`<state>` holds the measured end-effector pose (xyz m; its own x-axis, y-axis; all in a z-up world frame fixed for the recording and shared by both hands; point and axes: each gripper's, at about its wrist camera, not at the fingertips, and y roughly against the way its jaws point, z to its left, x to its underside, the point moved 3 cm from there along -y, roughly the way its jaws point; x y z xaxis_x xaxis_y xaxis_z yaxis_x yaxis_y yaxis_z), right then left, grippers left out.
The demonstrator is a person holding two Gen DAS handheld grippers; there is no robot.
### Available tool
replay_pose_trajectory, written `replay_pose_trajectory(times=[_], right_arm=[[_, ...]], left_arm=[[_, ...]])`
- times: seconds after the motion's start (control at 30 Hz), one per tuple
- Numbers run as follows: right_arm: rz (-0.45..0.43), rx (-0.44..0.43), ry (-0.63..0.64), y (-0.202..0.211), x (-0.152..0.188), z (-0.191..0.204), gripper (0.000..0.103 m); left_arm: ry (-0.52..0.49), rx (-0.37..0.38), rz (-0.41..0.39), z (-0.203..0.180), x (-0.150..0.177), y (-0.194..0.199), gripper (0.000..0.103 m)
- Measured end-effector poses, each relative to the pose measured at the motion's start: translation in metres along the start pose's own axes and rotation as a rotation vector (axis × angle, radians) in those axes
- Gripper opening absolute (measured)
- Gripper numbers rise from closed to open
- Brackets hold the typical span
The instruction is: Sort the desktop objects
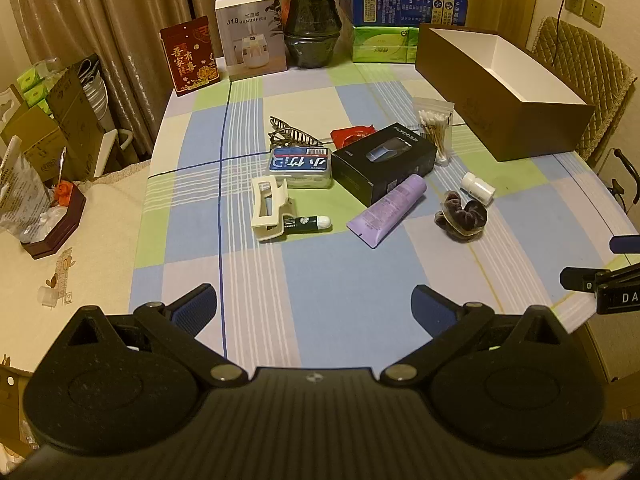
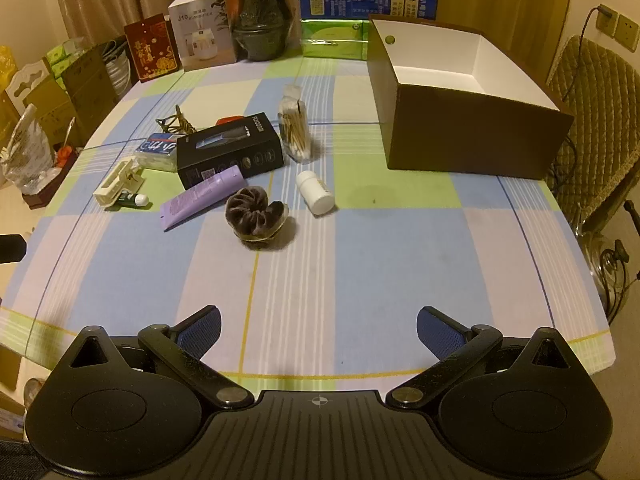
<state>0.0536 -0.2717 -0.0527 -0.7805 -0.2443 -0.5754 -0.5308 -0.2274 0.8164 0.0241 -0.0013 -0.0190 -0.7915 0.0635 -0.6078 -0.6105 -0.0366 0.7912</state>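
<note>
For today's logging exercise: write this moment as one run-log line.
left gripper open, empty | right gripper open, empty | brown box empty | items unsorted on table

A table [image 2: 360, 272] covered by a checked cloth of blue, green and pale squares stood in warm, dim yellowish light. Beige curtains [image 1: 120, 20] hung behind it. A chair with a quilted tan cover [image 2: 592, 120] stood at the table's right side, beneath wall sockets [image 2: 618, 28] with a cable plugged in. To the left, cardboard boxes [image 1: 60, 120] were stacked near the curtains.
</note>
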Motion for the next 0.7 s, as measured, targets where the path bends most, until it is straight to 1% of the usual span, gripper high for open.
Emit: replay_pose_trajectory(times=[0.33, 0.7], right_arm=[[0.000, 0.000, 0.001, -0.001, -0.002, 0.001, 0.101], [0.004, -0.006, 0.004, -0.010, -0.012, 0.003, 0.101]], left_arm=[[0.001, 0.001, 0.002, 0.001, -0.001, -0.001, 0.102], [0.006, 0.004, 0.017, 0.008, -0.010, -0.014, 0.102]])
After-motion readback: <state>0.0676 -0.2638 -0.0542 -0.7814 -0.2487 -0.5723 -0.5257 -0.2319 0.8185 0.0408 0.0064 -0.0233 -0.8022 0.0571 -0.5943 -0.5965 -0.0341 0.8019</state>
